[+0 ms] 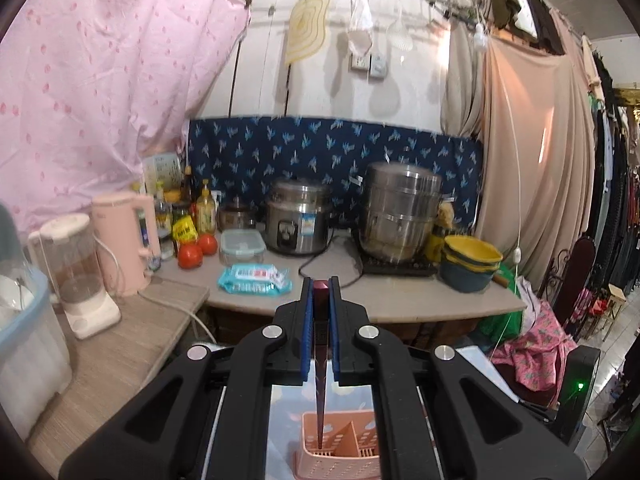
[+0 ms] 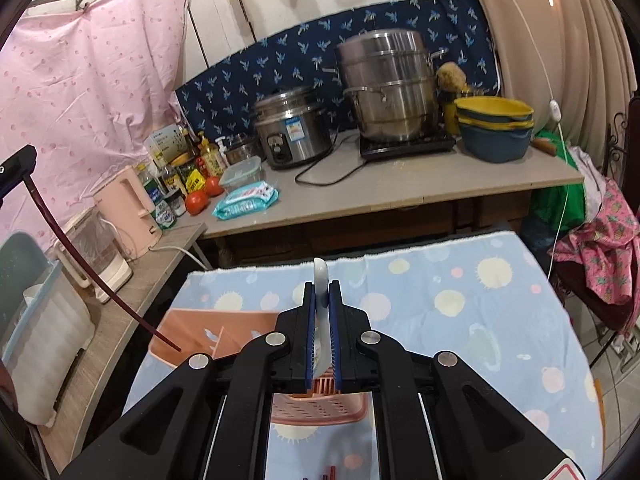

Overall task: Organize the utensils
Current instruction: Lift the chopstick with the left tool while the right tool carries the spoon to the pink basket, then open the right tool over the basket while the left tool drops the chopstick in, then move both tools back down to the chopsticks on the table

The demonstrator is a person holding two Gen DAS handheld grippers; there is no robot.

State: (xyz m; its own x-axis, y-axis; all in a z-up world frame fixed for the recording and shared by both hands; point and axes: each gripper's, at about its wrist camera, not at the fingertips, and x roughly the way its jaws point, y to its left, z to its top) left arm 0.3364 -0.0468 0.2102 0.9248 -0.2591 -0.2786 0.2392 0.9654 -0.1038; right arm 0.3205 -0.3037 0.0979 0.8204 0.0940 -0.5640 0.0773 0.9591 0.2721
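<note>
My left gripper (image 1: 321, 285) is shut on a dark red chopstick (image 1: 321, 344). The chopstick hangs point-down, and its tip is just over or inside the pink slotted utensil basket (image 1: 340, 450). In the right wrist view, that chopstick (image 2: 80, 268) slants from the left gripper (image 2: 22, 166) at the left edge down to the basket (image 2: 200, 330). My right gripper (image 2: 321, 286) is shut on a white spoon (image 2: 320, 276). The spoon's end pokes out past the fingertips, above the basket's near part. The basket stands on a blue cloth with pastel dots (image 2: 460, 320).
A counter (image 2: 440, 184) beyond the cloth holds a rice cooker (image 2: 290, 128), a steel steamer pot (image 2: 388, 88), stacked yellow and blue bowls (image 2: 496, 128), tomatoes (image 2: 198, 202) and a wipes pack (image 2: 246, 200). A pink kettle (image 2: 128, 204), a blender and a plastic bin (image 2: 36, 320) stand on the left.
</note>
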